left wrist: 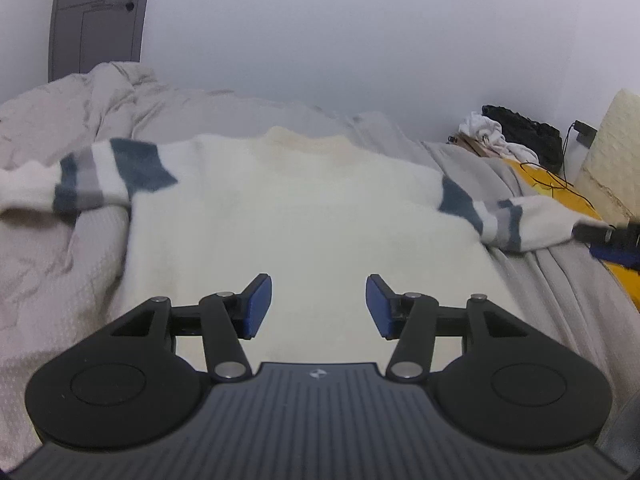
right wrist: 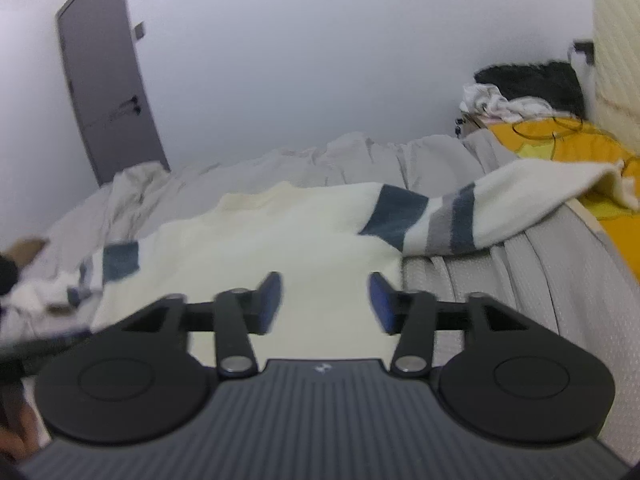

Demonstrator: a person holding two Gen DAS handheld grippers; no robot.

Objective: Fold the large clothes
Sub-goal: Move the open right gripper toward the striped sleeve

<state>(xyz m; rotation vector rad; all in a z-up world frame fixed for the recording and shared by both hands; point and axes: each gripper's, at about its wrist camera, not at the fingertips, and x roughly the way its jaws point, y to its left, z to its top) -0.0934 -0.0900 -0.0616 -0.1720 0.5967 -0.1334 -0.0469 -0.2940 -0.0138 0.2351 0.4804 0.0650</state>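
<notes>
A cream sweater (left wrist: 296, 216) with blue and grey sleeve stripes lies spread flat on a grey bed, collar (left wrist: 308, 140) at the far side. Its left sleeve (left wrist: 88, 184) and right sleeve (left wrist: 504, 216) stretch out sideways. My left gripper (left wrist: 319, 306) hovers over the sweater's near part, open, with nothing between its blue pads. In the right wrist view my right gripper (right wrist: 326, 302) is also open over the sweater (right wrist: 248, 248) near its right edge, pads touching no cloth. The right sleeve (right wrist: 480, 216) runs off toward the bed's edge.
A rumpled grey duvet (left wrist: 64, 120) lies at the far left of the bed. Yellow cloth (right wrist: 568, 148) with a black cable, a white rag and a dark bundle (left wrist: 528, 132) sit at the far right. A grey door (left wrist: 96, 16) stands in the white wall.
</notes>
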